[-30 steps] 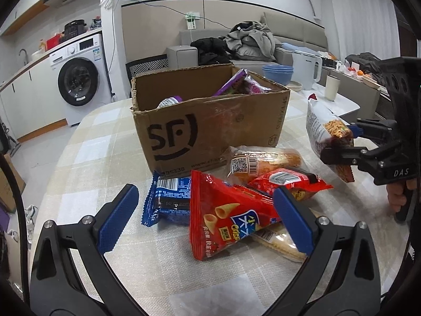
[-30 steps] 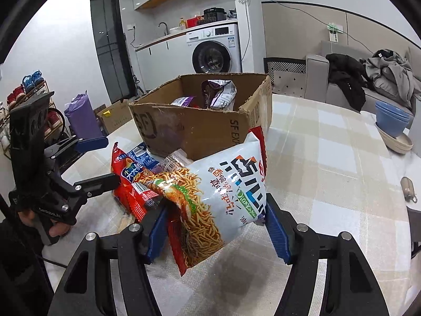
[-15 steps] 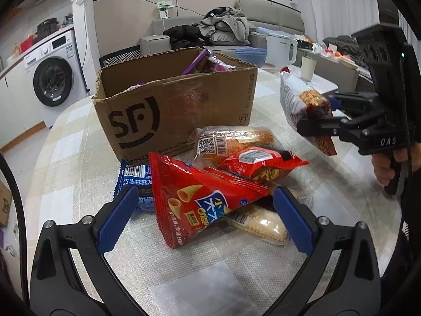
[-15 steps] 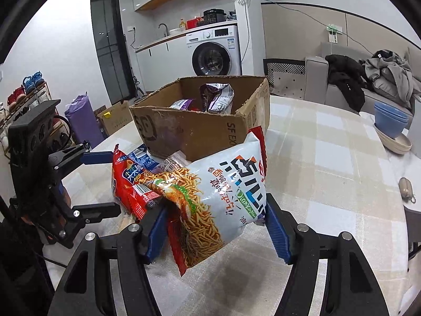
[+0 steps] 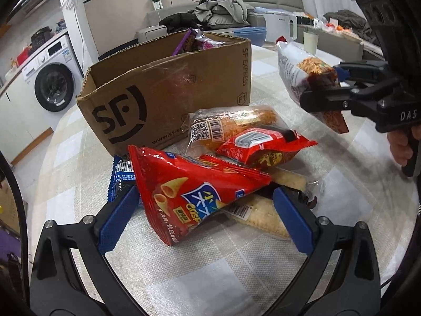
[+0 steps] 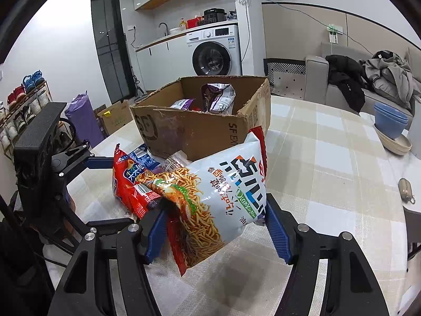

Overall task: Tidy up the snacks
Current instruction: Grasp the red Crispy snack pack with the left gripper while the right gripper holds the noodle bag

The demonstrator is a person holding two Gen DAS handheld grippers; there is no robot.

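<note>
A: Right claw (image 6: 215, 226) clamped on the noodle bag (image 6: 218, 197), pads pinching both lower edges. Bag lifted off the checked tablecloth (image 6: 329, 163), hanging in the air, just in front of the cardboard box (image 6: 200, 131).

B: Same bag (image 5: 302, 76) visible from the left camera too, off to the right of the box (image 5: 163, 89), below the level of the box rim.

A: Left claw (image 5: 205, 221) wide open, low over the snack pile. Blue pads either side of the red cone-snack bag (image 5: 189, 194), not squeezing it. Hard to say whether touching.

B: Underneath and beside that: blue packet (image 5: 119, 181) at the left, clear-wrapped roll with barcode (image 5: 231, 126) against the box front, small red pouch (image 5: 263, 144) on top, pale cracker pack (image 5: 263, 216) at the bottom right.

A: Inside the box, purple packets (image 6: 218, 100) standing up against the far wall.

B: Blue bowls (image 6: 389, 121) stacked at the far edge of the table.
</note>
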